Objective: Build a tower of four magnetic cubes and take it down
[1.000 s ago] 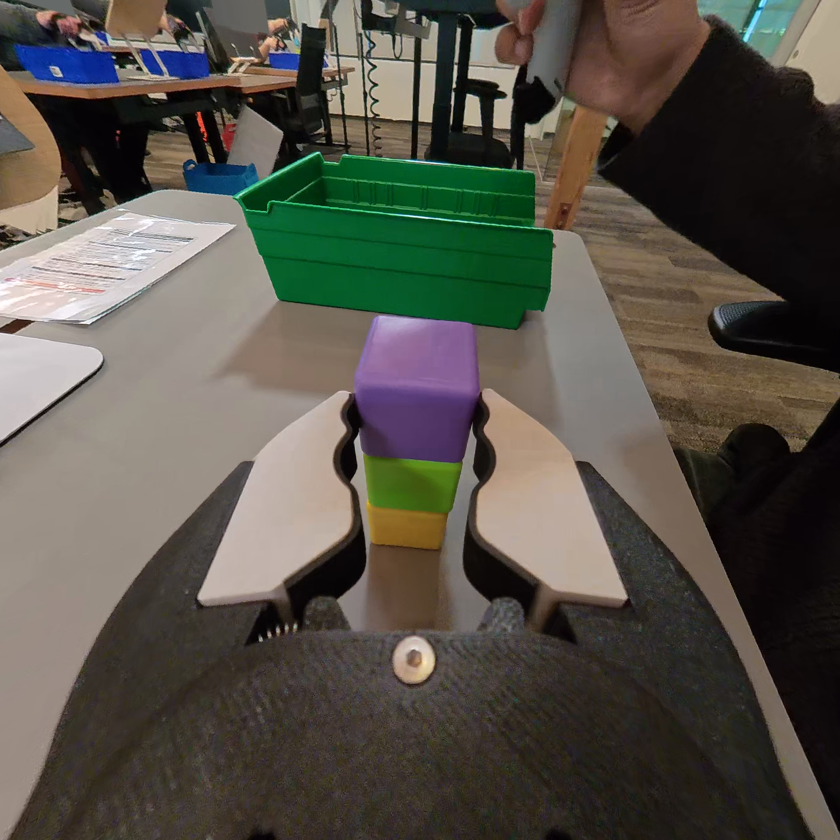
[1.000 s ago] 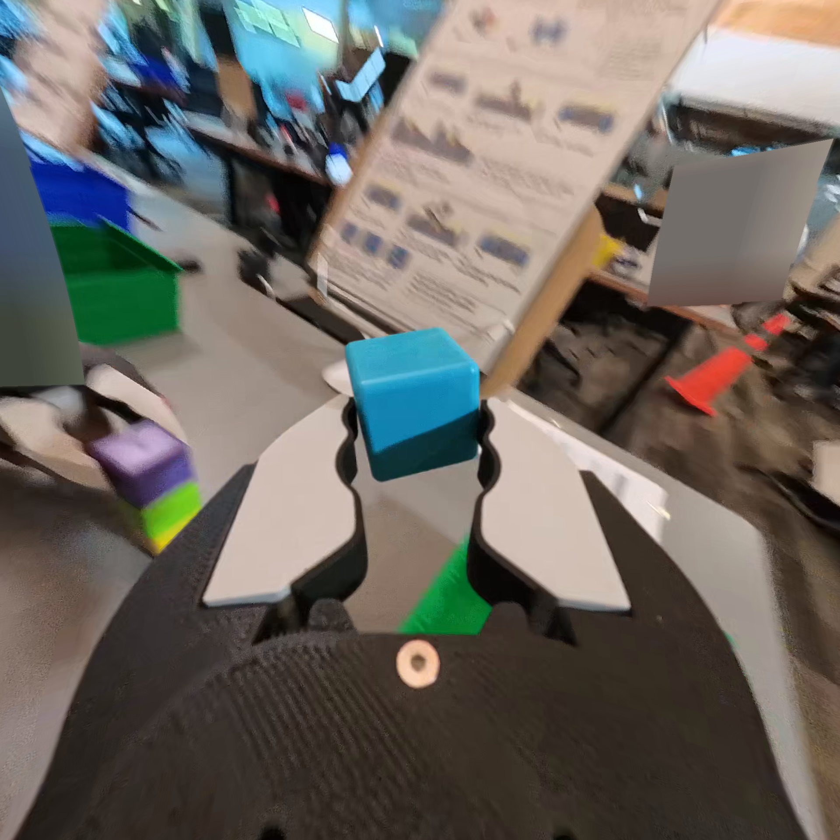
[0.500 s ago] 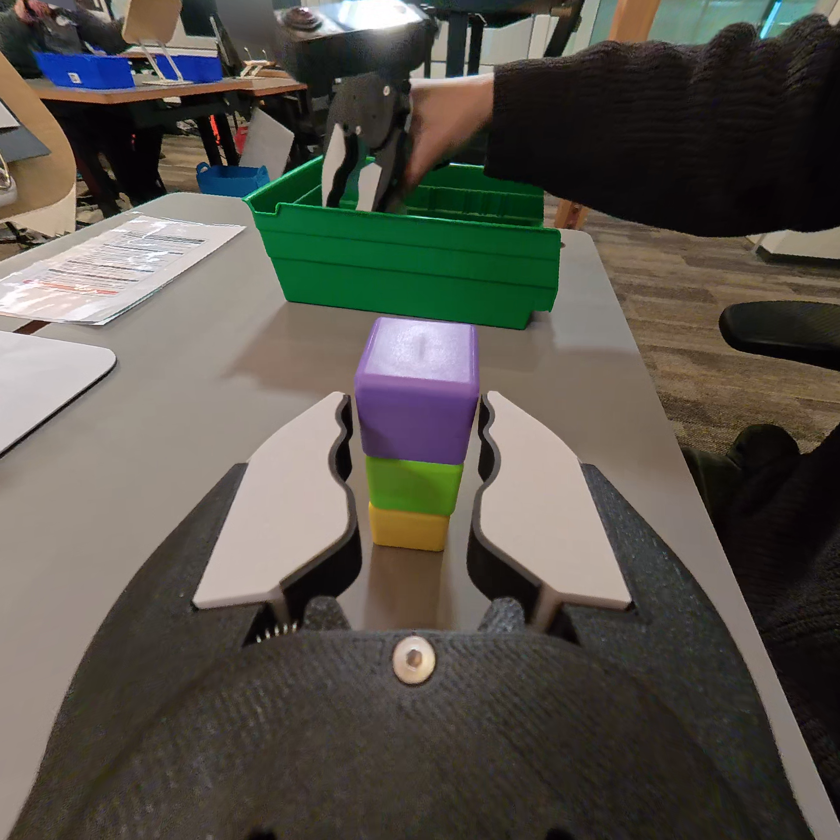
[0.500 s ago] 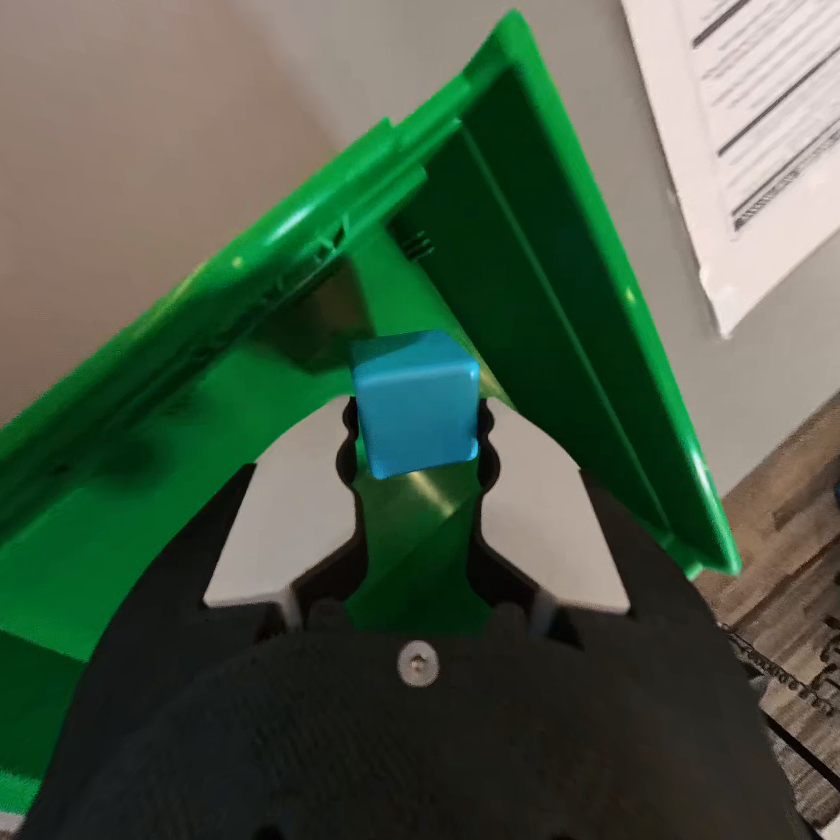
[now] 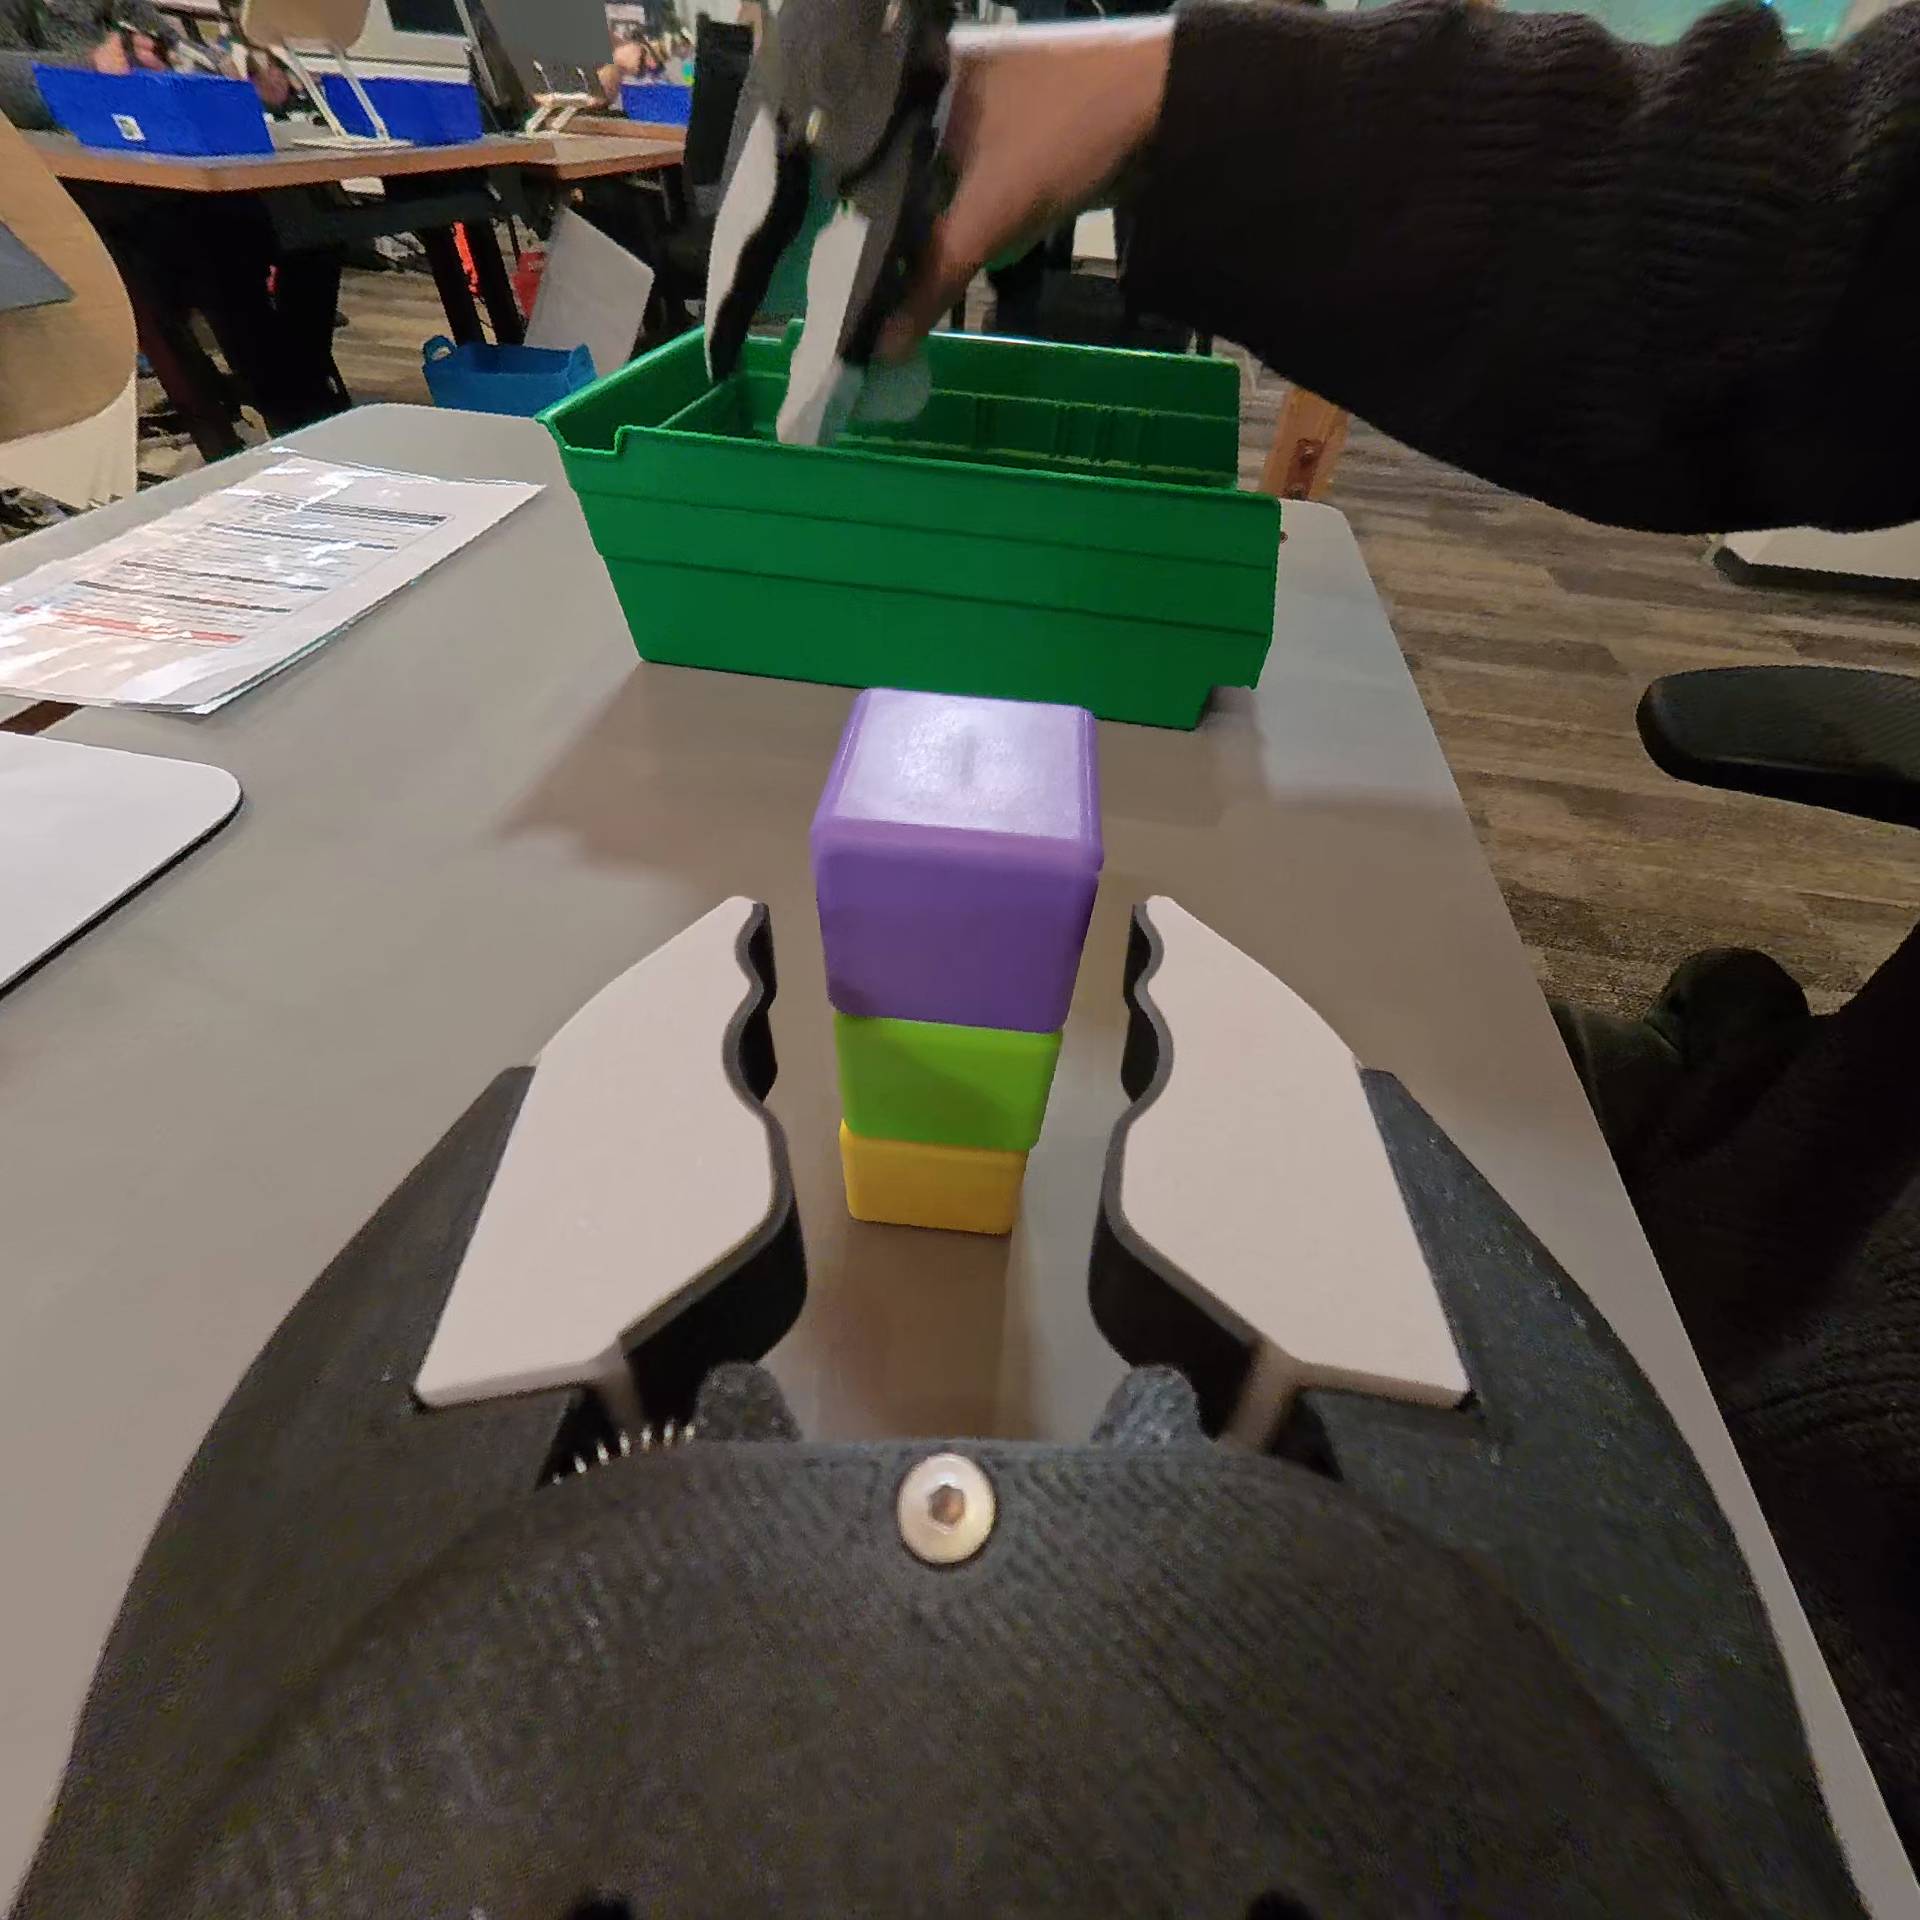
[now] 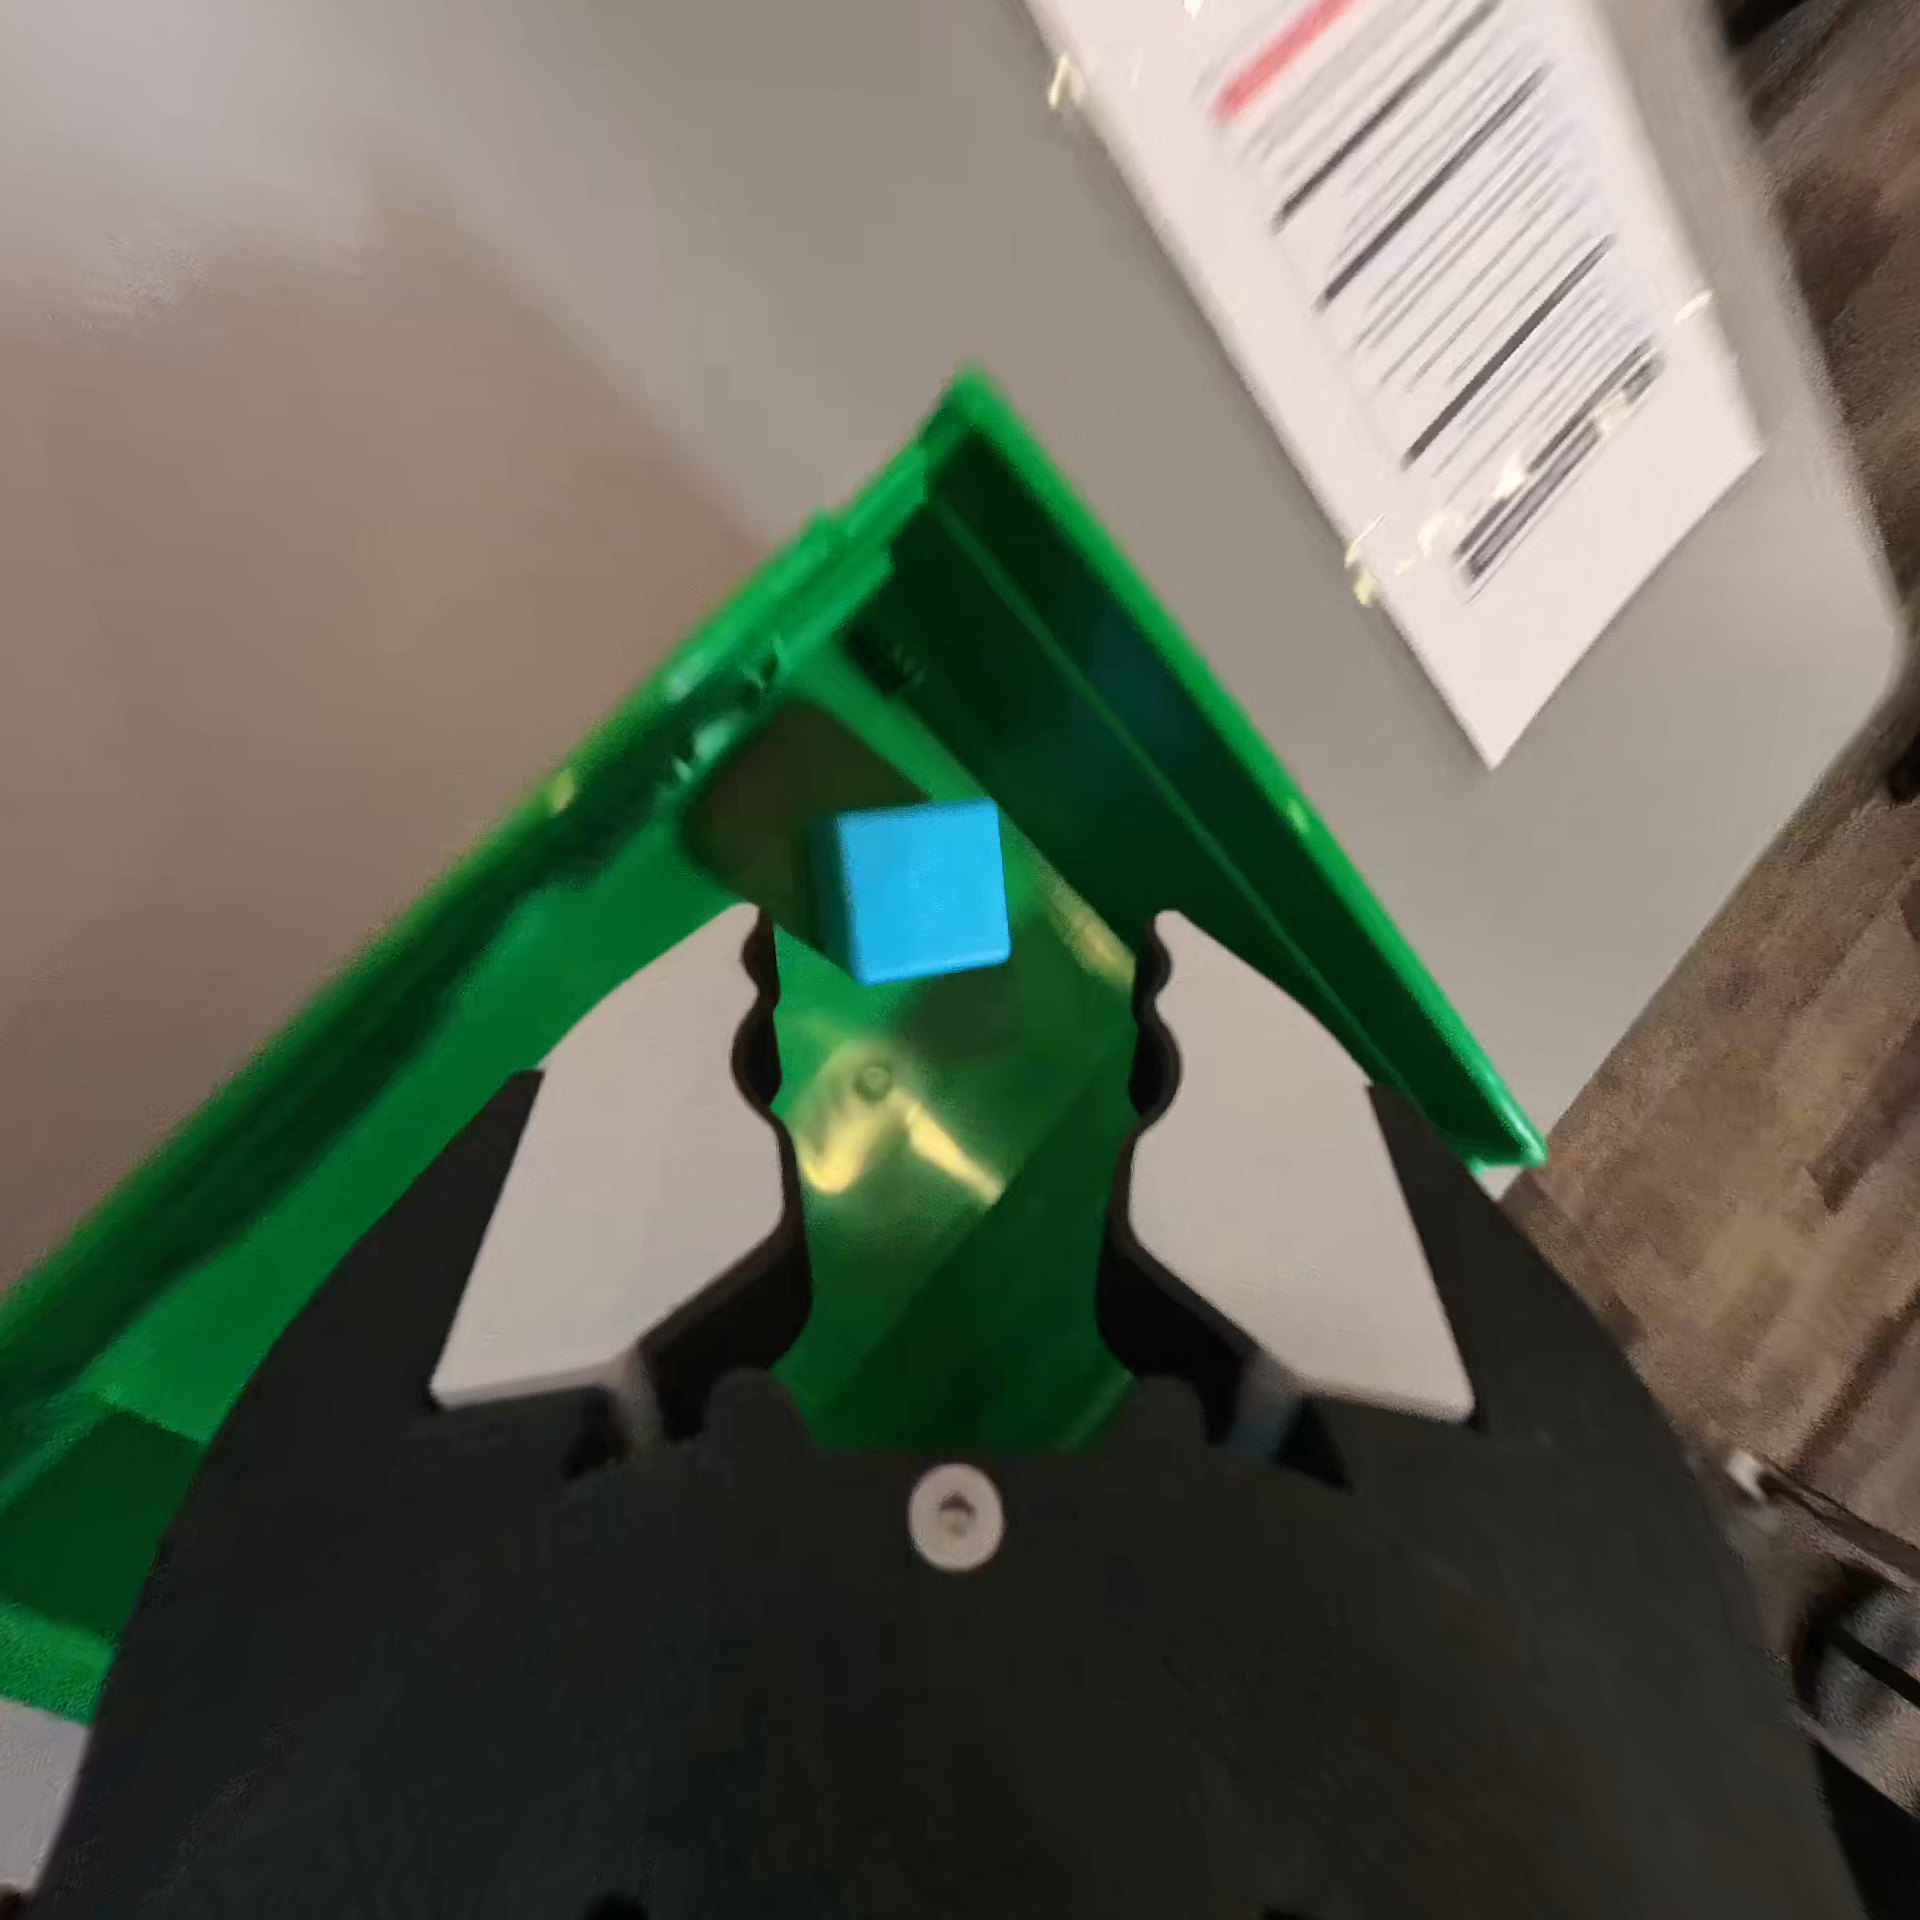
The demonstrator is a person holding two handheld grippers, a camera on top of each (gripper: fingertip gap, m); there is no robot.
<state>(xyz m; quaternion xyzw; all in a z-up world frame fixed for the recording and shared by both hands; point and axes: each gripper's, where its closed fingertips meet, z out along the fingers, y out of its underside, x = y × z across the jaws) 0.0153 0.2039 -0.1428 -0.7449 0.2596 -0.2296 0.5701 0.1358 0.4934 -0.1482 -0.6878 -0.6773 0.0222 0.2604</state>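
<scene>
Left wrist view: looking along the left gripper (image 5: 951, 914), held low over the grey table (image 5: 364, 935) with its jaws standing apart, straddling a three-cube tower without touching it and leaving a clear gap on each side. Tower standing upright just ahead of the jaw throat, with the purple cube (image 5: 956, 883) sitting on the lime-green cube (image 5: 945, 1081), that one sitting on the yellow cube (image 5: 930, 1190), and the purple overhanging slightly. Green bin (image 5: 935, 582) standing just beyond the tower. A printed sheet (image 5: 239, 571) and a white pad (image 5: 83, 821) lying to the left, well apart. Right gripper (image 5: 764, 395) showing farther off, gripped by a hand (image 5: 997, 208) in a dark sleeve, pointing steeply down over the bin's near left corner. Right wrist view: looking down into the bin (image 6: 1143, 779) past the right gripper (image 6: 956, 916), jaws spread wide and clamping nothing. Blue cube (image 6: 920, 894) lying beyond the fingertips inside the bin near its corner, tilted and clear of both fingers. Frame blurring, so not telling whether the cube is resting on the bin floor or hanging in the air. Judging handling: keeping the left jaws centred and level, since any sideways touch on the overhanging purple cube risks toppling the tower.
</scene>
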